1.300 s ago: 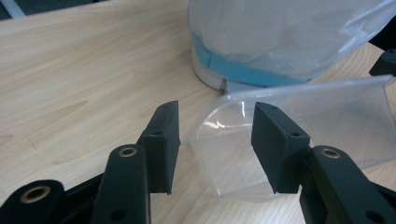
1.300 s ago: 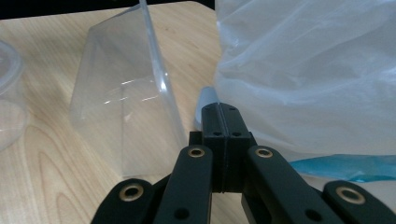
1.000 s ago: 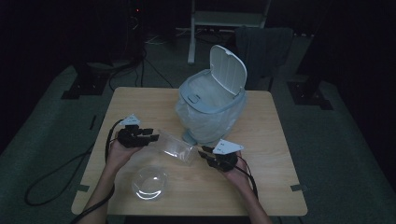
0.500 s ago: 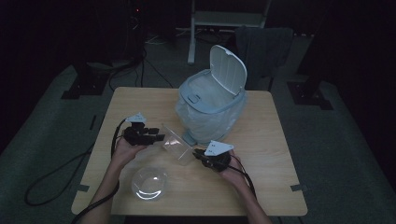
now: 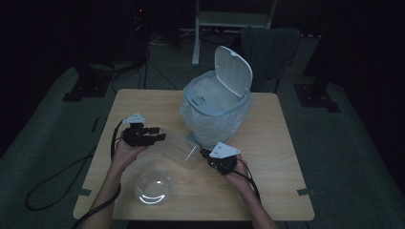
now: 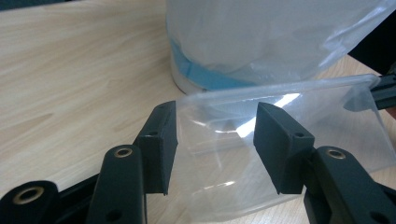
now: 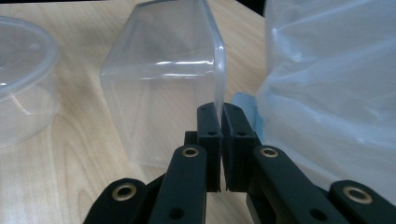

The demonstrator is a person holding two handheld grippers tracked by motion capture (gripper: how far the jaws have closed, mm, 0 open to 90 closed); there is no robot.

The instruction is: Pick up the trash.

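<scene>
A clear rectangular plastic container (image 5: 179, 150) is held just above the wooden table (image 5: 277, 143), in front of the bin. My right gripper (image 5: 204, 153) is shut on it; in the right gripper view the jaws (image 7: 219, 108) pinch one thin wall of the container (image 7: 159, 79). My left gripper (image 5: 160, 136) stands at the container's other end. In the left gripper view its jaws (image 6: 215, 112) stand wide open, with the container (image 6: 299, 140) just beyond and partly between them.
A pale blue bin (image 5: 215, 105) with its lid up and a clear bag liner (image 6: 261, 37) stands at the table's back middle, close behind the container. A round clear tub (image 5: 153, 186) sits near the front left edge, also in the right gripper view (image 7: 23, 70).
My left gripper has shifted right, up to the container's end. The right gripper has moved a little left, still holding the container.
</scene>
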